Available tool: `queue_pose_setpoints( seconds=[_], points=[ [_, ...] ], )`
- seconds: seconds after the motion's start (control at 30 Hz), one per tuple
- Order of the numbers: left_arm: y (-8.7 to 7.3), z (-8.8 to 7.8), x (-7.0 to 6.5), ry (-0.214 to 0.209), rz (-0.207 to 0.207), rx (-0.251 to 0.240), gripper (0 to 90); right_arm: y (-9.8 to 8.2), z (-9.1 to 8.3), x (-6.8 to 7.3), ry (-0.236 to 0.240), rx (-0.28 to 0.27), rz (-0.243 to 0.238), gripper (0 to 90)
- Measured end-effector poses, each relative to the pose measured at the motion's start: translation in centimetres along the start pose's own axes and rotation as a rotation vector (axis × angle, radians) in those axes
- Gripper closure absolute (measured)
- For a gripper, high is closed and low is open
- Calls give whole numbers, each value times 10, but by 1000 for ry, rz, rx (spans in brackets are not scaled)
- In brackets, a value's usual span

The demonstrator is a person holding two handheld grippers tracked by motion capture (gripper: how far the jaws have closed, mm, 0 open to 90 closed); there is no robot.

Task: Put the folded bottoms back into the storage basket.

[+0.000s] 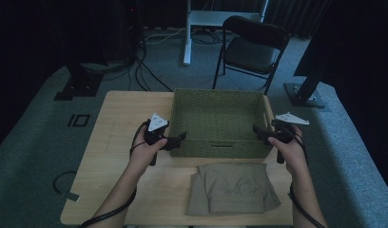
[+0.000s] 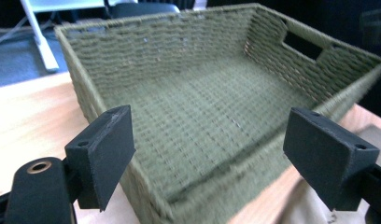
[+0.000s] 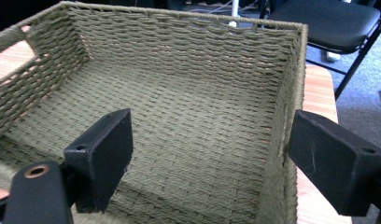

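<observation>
Woven basket (image 1: 219, 100) interior bare; open from above. Its walls block level entry, left corner between the left gripper (image 1: 182, 137) jaws, right wall between the right gripper (image 1: 255, 129) jaws. Folded garment (image 1: 233, 187), seemingly just short of the front wall, covers the near table (image 1: 106, 161); tabletop left of it is free.

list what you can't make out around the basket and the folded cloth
- Folded cloth: the garment type stays unclear in the dim high view; the left gripper view cuts it off at the bottom corner.
- Basket: its near wall is blurred in the left gripper view.
- Table: its near edge is cut off in the high view.
</observation>
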State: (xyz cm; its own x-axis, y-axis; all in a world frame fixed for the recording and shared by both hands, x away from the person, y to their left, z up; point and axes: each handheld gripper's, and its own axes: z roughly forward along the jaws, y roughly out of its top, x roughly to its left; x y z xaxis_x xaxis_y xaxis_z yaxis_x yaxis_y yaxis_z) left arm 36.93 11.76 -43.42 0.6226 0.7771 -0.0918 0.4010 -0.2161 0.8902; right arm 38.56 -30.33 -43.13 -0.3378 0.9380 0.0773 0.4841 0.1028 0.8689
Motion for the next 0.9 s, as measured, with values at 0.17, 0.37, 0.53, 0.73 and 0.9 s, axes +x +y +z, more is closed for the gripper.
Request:
queue_pose_setpoints(
  seconds=[0.17,0.37,0.53,0.73,0.9],
  points=[
    [-5,-5,-4,-5,21,8,176,-2,-8,5,12,-16,-7,137],
    [-10,-12,-12,-41,10,-19,177,-8,-18,11,34,-33,-16,135],
    [-16,-13,-22,-43,58,0,176,-15,-27,14,40,-37,-28,133],
    [-26,-12,-36,-78,74,19,176,-25,-36,19,68,-40,-43,134],
    [-33,-10,-49,-109,86,26,176,-34,-44,22,69,-50,-45,134]
  ],
)
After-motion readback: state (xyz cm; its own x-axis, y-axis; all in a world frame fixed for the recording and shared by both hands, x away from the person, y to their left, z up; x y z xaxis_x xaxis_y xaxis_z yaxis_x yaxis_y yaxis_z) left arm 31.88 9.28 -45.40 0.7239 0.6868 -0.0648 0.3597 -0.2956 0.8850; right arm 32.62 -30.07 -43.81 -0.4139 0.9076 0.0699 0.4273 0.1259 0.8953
